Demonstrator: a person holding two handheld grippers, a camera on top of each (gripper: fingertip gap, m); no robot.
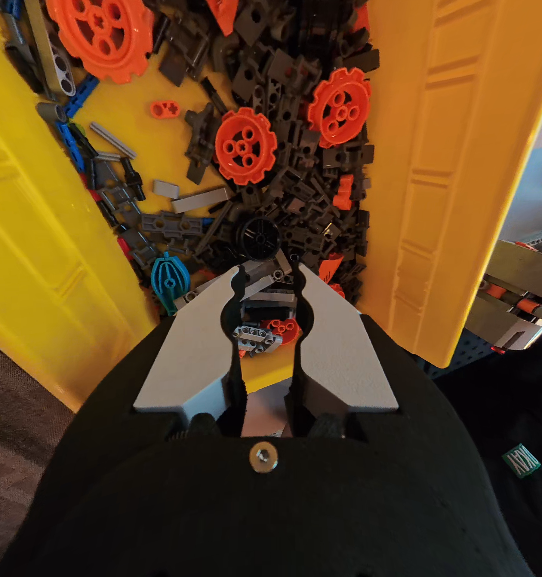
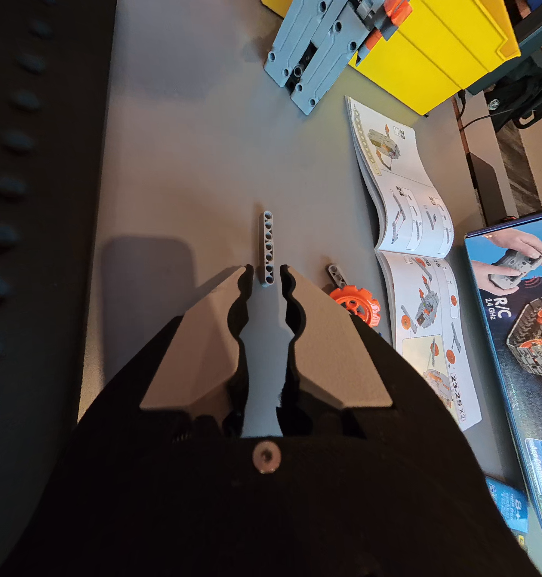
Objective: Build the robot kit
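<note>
Left gripper [image 1: 266, 267]: nearest my lens, jaws apart, empty, tips over the near end of a yellow bin [image 1: 444, 175].
Bin contents: dark loose parts; black wheel [image 1: 258, 238] just beyond my tips, orange gears [image 1: 245, 145] farther, teal piece [image 1: 169, 281] to the left.
Right gripper [image 2: 266, 269]: jaws apart, holding nothing.
Grey beam [image 2: 268, 248]: flat on the grey table [image 2: 185, 156], near end between my tips; contact, cannot tell.
Right side: orange gear [image 2: 357, 304] near, open booklet [image 2: 413, 249], blue box [image 2: 519, 327].
Far: grey assembly [image 2: 319, 56].

Bin [image 1: 451, 156]: loose building parts piled inside, wheels [image 1: 244, 146] on top. Table [image 2: 185, 156]: beam [image 2: 267, 249] at centre; gear [image 2: 355, 304] to its right; booklet [image 2: 419, 265] farther right; box [image 2: 519, 343] rightmost; assembled panel [image 2: 313, 59] behind.
</note>
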